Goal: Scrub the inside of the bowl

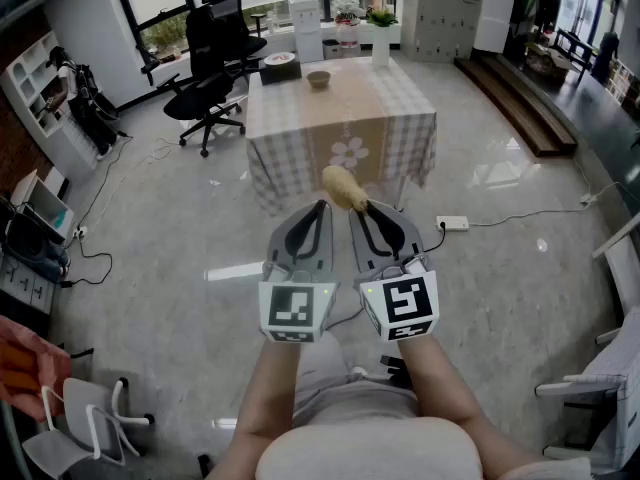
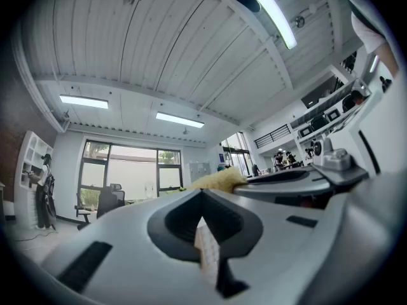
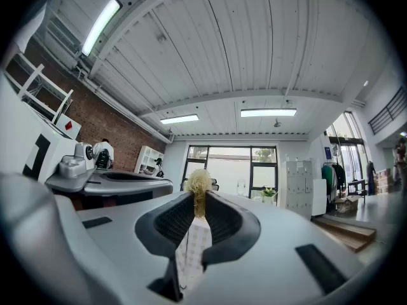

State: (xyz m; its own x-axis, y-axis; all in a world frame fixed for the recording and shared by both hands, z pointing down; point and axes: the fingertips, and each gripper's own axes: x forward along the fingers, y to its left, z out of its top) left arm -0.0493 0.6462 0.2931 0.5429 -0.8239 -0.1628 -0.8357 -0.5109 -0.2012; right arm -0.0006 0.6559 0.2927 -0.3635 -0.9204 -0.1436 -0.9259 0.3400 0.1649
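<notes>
A small tan bowl (image 1: 318,79) stands on a table with a checked cloth (image 1: 385,118), far ahead of me across the floor. I hold both grippers side by side at waist height, well short of the table. My right gripper (image 1: 362,208) is shut on a yellow fibrous scrubber (image 1: 344,188), which sticks out past its tips to the upper left. In the right gripper view the scrubber (image 3: 198,184) sits pinched between the jaws (image 3: 198,203). My left gripper (image 1: 321,206) is shut with nothing in it, and in its own view (image 2: 202,194) the scrubber (image 2: 217,179) shows just to the right.
A black office chair (image 1: 215,68) stands left of the table. A plate (image 1: 279,59), a white jug and plants (image 1: 348,13) sit at the table's far end. A power strip (image 1: 452,223) and cables lie on the glossy floor. White chairs (image 1: 95,418) flank me.
</notes>
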